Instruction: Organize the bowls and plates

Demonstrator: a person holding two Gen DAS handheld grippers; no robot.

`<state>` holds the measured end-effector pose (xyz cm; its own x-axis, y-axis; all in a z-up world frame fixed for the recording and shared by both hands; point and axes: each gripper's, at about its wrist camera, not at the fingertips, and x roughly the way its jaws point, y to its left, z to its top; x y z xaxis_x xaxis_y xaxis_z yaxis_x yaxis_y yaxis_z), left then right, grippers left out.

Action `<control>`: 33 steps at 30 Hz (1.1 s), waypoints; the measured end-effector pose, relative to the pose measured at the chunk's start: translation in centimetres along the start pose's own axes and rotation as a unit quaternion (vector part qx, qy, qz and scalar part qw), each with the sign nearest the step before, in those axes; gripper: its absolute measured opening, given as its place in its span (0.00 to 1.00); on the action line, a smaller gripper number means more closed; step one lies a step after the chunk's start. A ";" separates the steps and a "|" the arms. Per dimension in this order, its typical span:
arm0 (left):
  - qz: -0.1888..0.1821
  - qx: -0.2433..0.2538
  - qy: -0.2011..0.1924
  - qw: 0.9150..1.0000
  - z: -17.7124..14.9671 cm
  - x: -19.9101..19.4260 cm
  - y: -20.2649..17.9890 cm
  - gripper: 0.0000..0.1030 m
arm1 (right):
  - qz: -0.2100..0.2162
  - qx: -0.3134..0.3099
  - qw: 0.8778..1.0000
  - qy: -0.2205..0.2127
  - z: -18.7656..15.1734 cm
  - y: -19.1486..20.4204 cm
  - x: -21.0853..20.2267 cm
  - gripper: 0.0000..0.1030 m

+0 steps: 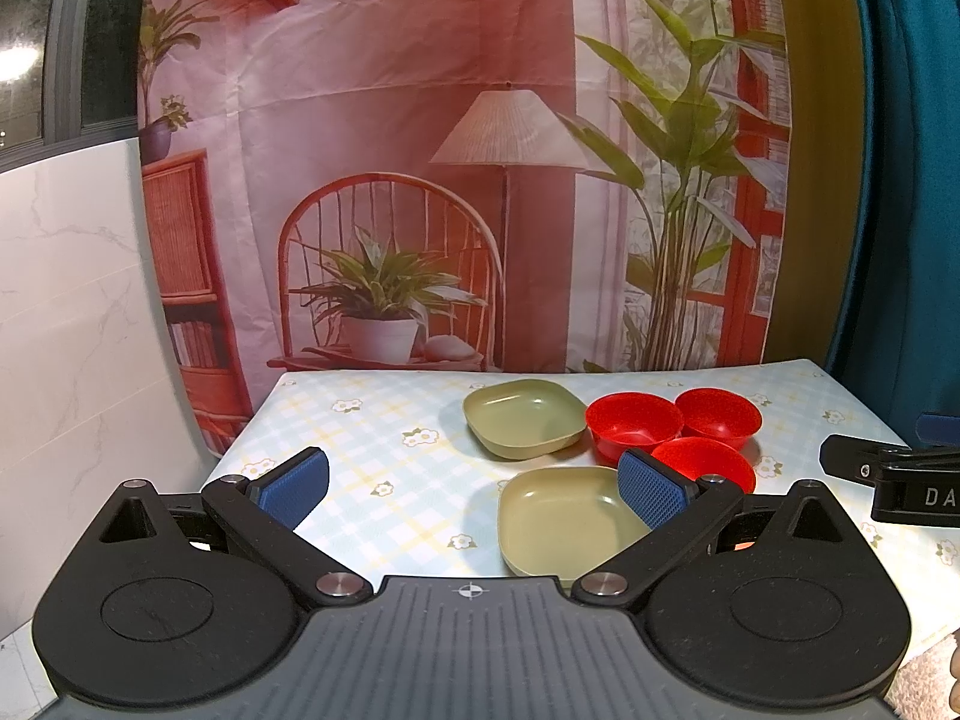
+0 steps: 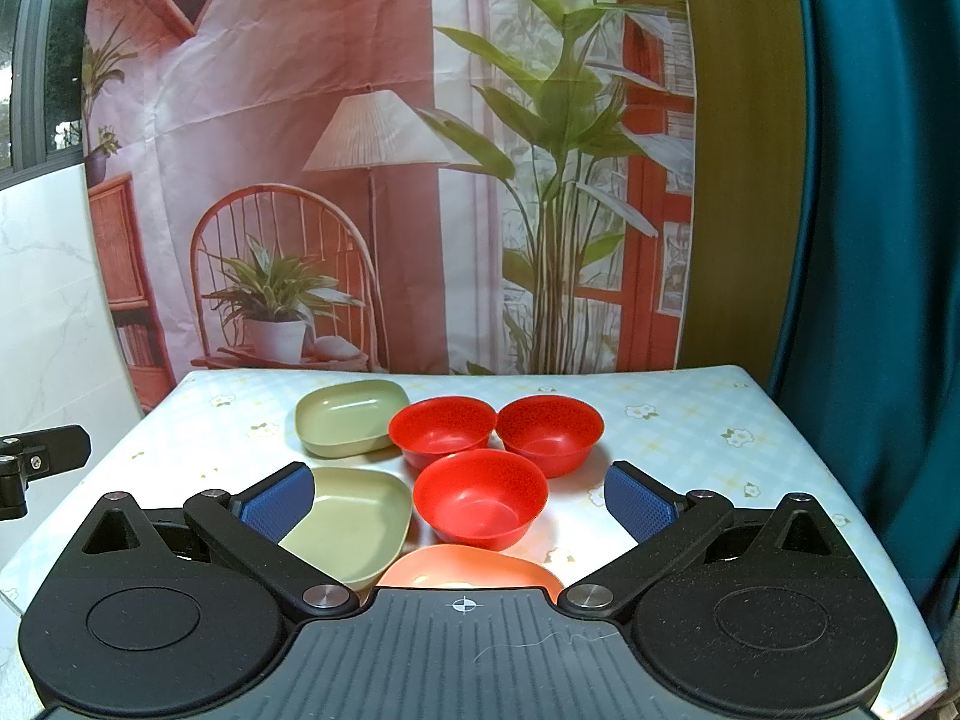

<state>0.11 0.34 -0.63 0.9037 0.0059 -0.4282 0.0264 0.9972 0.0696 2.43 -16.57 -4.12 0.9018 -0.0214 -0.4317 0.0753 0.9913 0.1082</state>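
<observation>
Left gripper (image 1: 474, 489) fingers spread, right gripper (image 2: 459, 495) fingers spread, 3 red bowls (image 2: 480, 504) clustered on desk (image 2: 690, 420), 2 green plates (image 2: 348, 531), orange plate (image 2: 468, 567) mostly hidden behind gripper body

The left gripper (image 1: 474, 489) has a matte black frame with two round discs at its base, a ribbed grey plate between them bearing a small crosshair mark, silver pivot screws on the angled black links, and blue textured pads (image 1: 651, 495) on the fingers; the right gripper (image 2: 459, 501) is built alike, its blue pads (image 2: 636, 507) dimpled; a thin pale thread lies on its ribbed plate.
</observation>
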 end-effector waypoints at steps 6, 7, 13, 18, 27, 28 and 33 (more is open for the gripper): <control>0.019 0.002 -0.002 1.000 0.2 0.8 -0.1 1.00 | 0.011 0.034 0.999 -0.030 0.2 -1.0 -0.1 1.00; 0.021 0.006 -0.003 1.000 0.2 1.1 -0.3 1.00 | 0.015 0.042 0.998 -0.036 0.2 -1.3 0.0 1.00; 0.006 0.029 0.013 0.999 -0.8 4.1 -1.6 1.00 | 0.034 0.025 0.997 -0.067 -0.5 -2.8 1.6 1.00; -0.019 0.024 0.049 0.998 -2.8 7.6 -2.3 1.00 | 0.028 -0.015 0.999 -0.022 -1.5 -2.9 5.0 1.00; -0.032 0.043 0.112 0.992 -5.7 12.6 -3.3 1.00 | 0.004 -0.013 0.998 0.061 -4.7 -3.6 10.1 1.00; -0.034 0.044 0.120 0.991 -5.8 13.0 -3.3 1.00 | 0.004 -0.014 0.998 0.067 -4.9 -3.8 10.6 1.00; -0.049 0.052 0.152 0.986 -6.7 14.5 -4.1 0.99 | 0.006 -0.013 0.995 0.094 -5.9 -4.4 12.2 1.00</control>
<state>10.24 -3.16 -13.15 0.7252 -0.0521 -0.6866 0.1652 0.9812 0.1001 10.58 -20.38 -15.12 0.8071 0.0136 -0.5903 0.0514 0.9943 0.0931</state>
